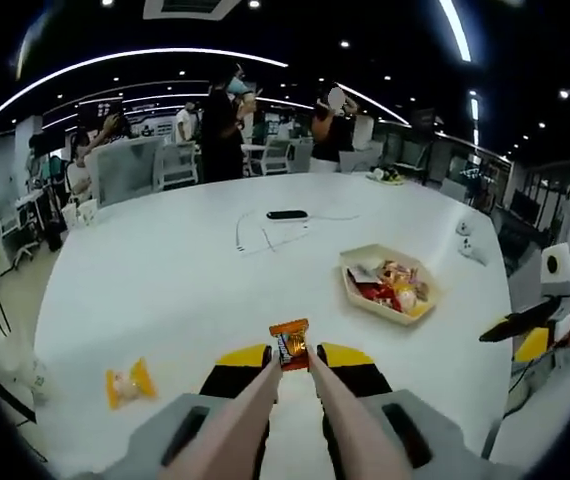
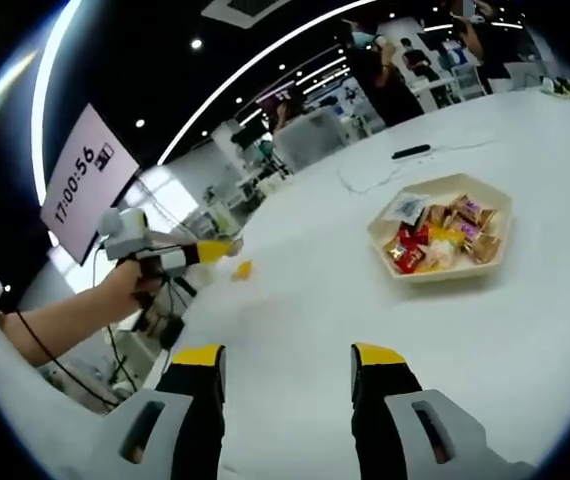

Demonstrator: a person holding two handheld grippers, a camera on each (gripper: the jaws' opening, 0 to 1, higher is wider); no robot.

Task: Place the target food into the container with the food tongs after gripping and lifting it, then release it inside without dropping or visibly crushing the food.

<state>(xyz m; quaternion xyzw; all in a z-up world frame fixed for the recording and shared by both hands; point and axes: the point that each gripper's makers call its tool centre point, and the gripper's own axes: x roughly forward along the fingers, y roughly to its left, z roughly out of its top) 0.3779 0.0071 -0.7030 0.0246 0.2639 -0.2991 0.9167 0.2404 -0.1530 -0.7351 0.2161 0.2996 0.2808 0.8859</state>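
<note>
In the left gripper view, the left gripper [image 1: 293, 352] has a pair of pale food tongs [image 1: 295, 415] pinched between its yellow-tipped jaws, and the tong tips hold a small orange snack packet [image 1: 291, 344] just above the white table [image 1: 165, 280]. The jaws are drawn in against the tong arms, closed as far as the tongs allow. Ahead and to the right on the table sits the hexagonal container [image 1: 389, 284], already holding several wrapped snacks. A yellow wrapped snack [image 1: 128, 383] lies alone on the table to the lower left. Further off, a black remote [image 1: 287, 214] rests by a white cable [image 1: 265, 235]. The right gripper [image 1: 525, 325] enters from the right edge

In the right gripper view, the right gripper [image 2: 288, 362] has its jaws spread wide with nothing between them, hovering over the table [image 2: 295, 300]. The container [image 2: 445, 238] lies ahead to the right, full of mixed packets. At left, a hand [image 2: 130, 285] holds the left gripper [image 2: 200, 253], with an orange packet [image 2: 243, 268] at its tip. A screen [image 2: 85, 180] stands behind
</note>
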